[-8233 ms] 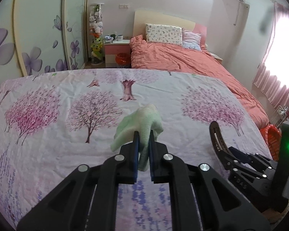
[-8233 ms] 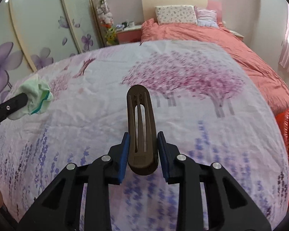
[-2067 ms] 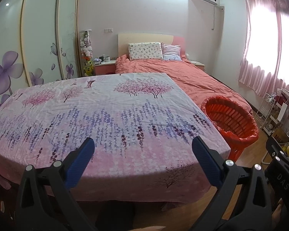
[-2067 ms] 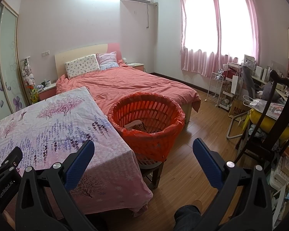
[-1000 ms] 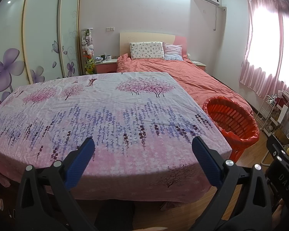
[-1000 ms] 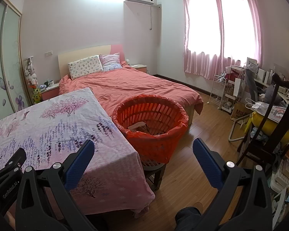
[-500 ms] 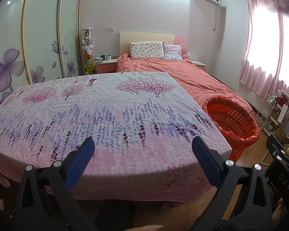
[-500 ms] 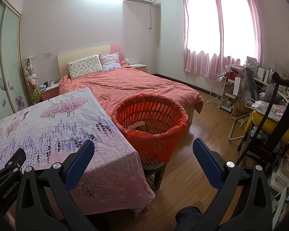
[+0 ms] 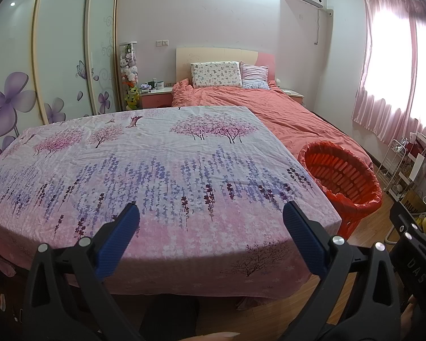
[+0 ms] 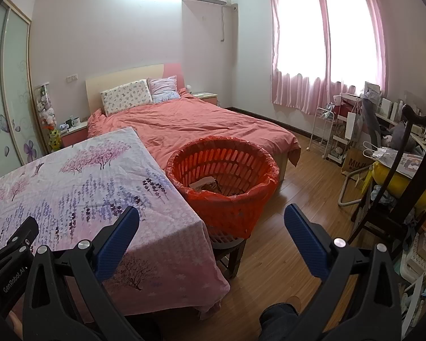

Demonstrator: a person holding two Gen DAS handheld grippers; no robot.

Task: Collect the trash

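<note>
An orange slatted basket (image 10: pixel 227 170) lined with an orange bag stands on a low stool at the right corner of the table; it also shows in the left wrist view (image 9: pixel 340 173). Trash lies inside it (image 10: pixel 207 183). My left gripper (image 9: pixel 210 227) is open and empty, held back from the near edge of the table with the floral cloth (image 9: pixel 144 164). My right gripper (image 10: pixel 211 230) is open and empty, in front of the basket and above the floor. I see no trash on the cloth.
A bed with a coral cover (image 10: pixel 201 125) lies behind the table. A dark wooden chair (image 10: pixel 406 176) and cluttered shelves stand at the right. A wardrobe with flower doors (image 9: pixel 56 65) lines the left wall. Wooden floor (image 10: pixel 298 210) lies right of the basket.
Since 8 s ago both grippers have let go of their items, a green cloth wad and a dark slotted piece, and drawn back from the table. Over the last second almost nothing moved.
</note>
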